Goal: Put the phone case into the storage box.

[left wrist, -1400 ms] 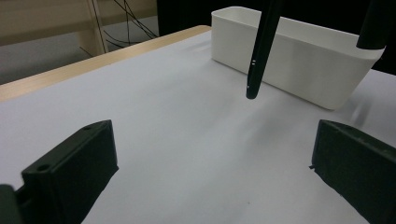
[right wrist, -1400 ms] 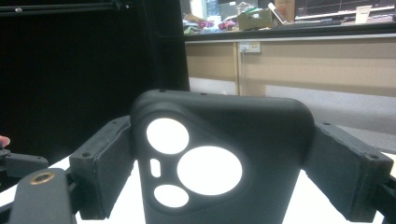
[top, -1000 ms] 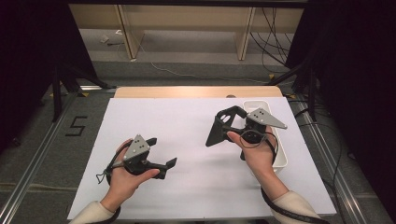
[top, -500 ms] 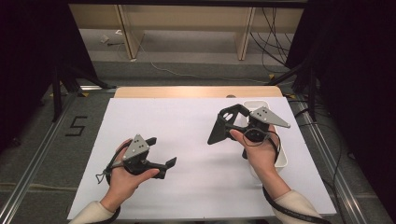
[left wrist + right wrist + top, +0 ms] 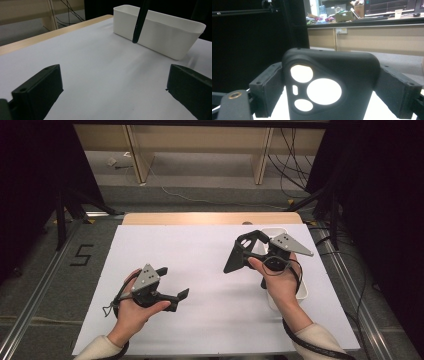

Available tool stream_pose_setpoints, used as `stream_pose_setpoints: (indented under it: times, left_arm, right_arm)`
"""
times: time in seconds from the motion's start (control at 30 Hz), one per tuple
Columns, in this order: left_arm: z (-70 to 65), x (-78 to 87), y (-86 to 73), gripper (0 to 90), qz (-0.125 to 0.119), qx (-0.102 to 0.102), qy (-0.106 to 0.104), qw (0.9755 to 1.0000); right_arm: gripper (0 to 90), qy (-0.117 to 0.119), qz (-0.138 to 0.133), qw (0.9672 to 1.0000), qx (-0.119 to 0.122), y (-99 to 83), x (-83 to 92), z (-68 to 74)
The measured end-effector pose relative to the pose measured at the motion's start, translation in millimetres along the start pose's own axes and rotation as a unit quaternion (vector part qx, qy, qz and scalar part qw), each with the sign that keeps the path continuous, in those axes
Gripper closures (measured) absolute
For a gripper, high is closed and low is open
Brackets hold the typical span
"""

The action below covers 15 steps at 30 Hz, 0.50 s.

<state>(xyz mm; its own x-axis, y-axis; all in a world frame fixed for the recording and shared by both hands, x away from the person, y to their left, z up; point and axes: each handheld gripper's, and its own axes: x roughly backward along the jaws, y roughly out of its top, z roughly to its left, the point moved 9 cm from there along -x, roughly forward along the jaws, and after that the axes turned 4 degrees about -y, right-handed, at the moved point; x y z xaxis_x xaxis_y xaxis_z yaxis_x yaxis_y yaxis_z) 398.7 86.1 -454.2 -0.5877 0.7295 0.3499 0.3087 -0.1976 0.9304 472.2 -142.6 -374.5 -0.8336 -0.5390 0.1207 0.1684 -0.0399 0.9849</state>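
My right gripper [image 5: 252, 249] is held above the white sheet [image 5: 200, 255], shut on a black phone case [image 5: 239, 254] with camera cut-outs. In the right gripper view the case [image 5: 329, 87] stands upright between both pads [image 5: 268, 88], light showing through its holes. My left gripper [image 5: 172, 282] rests low over the sheet at the front left, jaws wide apart with nothing between them. In the left gripper view, my left gripper [image 5: 112, 92] has bare sheet between its jaws, and the case [image 5: 139, 22] hangs edge-on in front of the bin.
A white plastic bin [image 5: 302, 292] sits on the right side of the sheet, partly hidden under my right hand; it is also in the left gripper view, as a long white bin [image 5: 162, 35]. A wooden table edge [image 5: 210, 218] runs along the back. Metal rails flank the table.
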Motion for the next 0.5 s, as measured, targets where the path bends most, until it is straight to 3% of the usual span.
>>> stream_pose_setpoints:
  times: [0.5]
  left_arm:
    - [0.4, 0.2, 0.6, 0.0, -0.002, 0.000, 0.001, 1.0000]
  right_arm:
    - [15.2, -0.012, -0.008, 0.9999, -0.001, 7.6, 3.5, -10.1]
